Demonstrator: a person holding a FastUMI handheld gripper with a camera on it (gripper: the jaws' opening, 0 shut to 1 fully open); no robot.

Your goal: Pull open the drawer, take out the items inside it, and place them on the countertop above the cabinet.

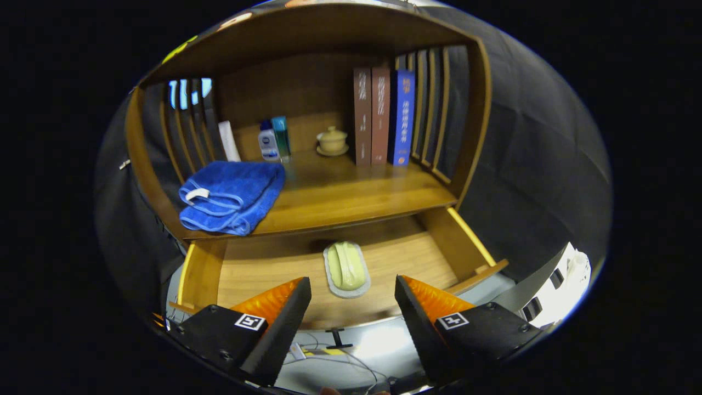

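The wooden drawer [439, 241] stands pulled open below the cabinet's countertop [351, 197]. On its floor lies a green soap in a pale oval dish [346, 269], just ahead of my fingers and between their lines. My gripper [352, 291] is open and hovers above the drawer's front edge, with nothing between its orange-and-black fingers [285, 307]. A folded blue towel [233, 196] rests on the left of the countertop.
At the back of the countertop stand two small bottles [274, 140], a white tube [228, 141], a lidded teacup on a saucer [332, 141] and three upright books [384, 118]. Slatted wooden sides and a top board enclose the shelf. The countertop's middle and right are bare wood.
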